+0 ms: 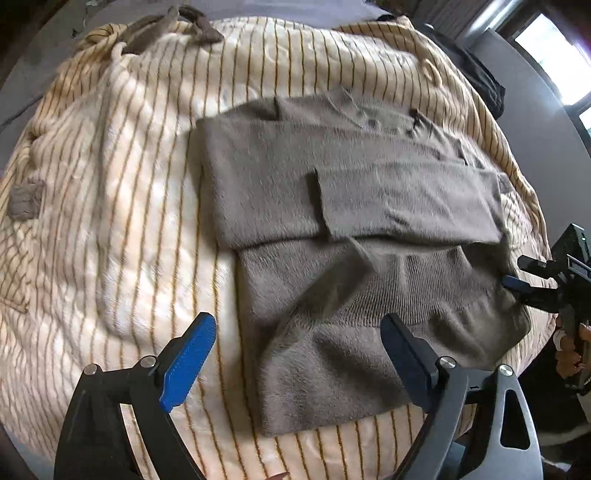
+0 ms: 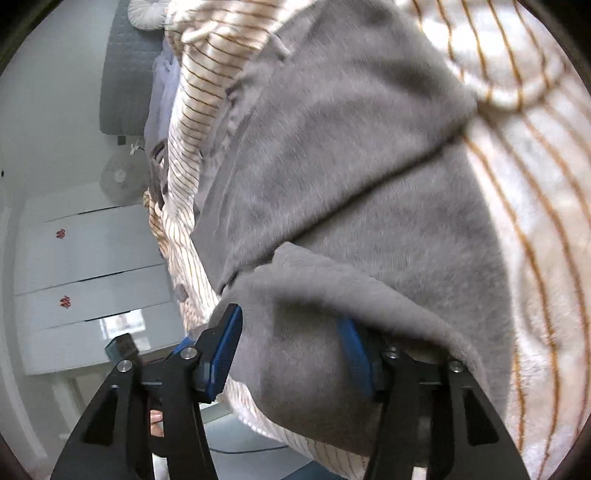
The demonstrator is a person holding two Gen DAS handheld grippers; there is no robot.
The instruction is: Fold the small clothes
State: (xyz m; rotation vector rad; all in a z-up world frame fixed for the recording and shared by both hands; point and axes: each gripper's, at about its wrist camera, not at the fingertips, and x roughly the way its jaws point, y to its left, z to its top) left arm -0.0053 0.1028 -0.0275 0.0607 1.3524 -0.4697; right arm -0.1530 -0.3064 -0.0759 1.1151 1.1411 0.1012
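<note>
A fuzzy grey-brown sweater point(image 1: 332, 206) lies folded on a cream blanket with thin orange stripes point(image 1: 129, 184); one sleeve is laid flat across its body. My left gripper point(image 1: 299, 321) hovers above the sweater's near hem, jaws wide open with nothing held. My right gripper point(image 1: 517, 286) sits at the sweater's right edge. In the right wrist view a rolled fold of the sweater point(image 2: 351, 184) bulges between the right gripper's point(image 2: 290, 317) blue pads point(image 2: 225, 350). The jaws stand apart, the left pad's face shows bare, and cloth drapes over the other pad.
A dark garment point(image 1: 480, 77) lies at the blanket's far right and a brown one point(image 1: 192, 22) at its far edge. A person's hand point(image 1: 569, 350) holds the right gripper. Beyond the bed stand white drawers point(image 2: 92, 258) and a fan point(image 2: 120, 177).
</note>
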